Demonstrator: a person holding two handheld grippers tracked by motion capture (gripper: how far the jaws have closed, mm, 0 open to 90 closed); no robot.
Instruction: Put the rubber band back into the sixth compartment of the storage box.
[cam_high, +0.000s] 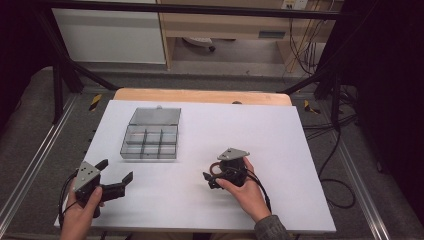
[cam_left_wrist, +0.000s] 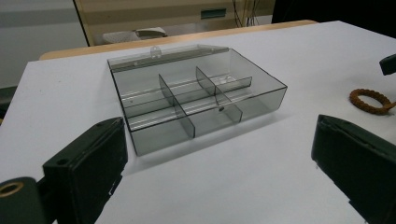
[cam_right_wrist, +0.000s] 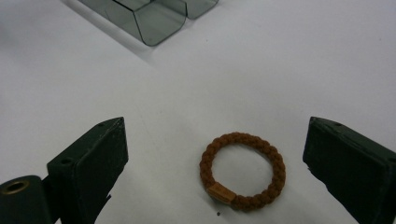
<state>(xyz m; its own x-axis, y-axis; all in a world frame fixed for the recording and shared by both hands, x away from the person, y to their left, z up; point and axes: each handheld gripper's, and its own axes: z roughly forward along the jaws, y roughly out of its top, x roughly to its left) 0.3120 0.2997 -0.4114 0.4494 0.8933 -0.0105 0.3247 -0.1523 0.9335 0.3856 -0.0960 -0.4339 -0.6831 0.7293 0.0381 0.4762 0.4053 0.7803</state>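
Between the spread jaws of the right gripper (cam_right_wrist: 215, 163), flat on the white counter (cam_right_wrist: 280, 70), lies a brown braided hair tie (cam_right_wrist: 243, 171), nearer the right jaw, touching neither. Judged light, soft and springy; it should flatten under a pinch, so take one side of the ring across the braid, away from the small tan tag. Ahead, well apart: clear divided box (cam_left_wrist: 196, 100), lid back, compartments empty. Left gripper (cam_high: 111, 181) open, holding nothing, facing the box.
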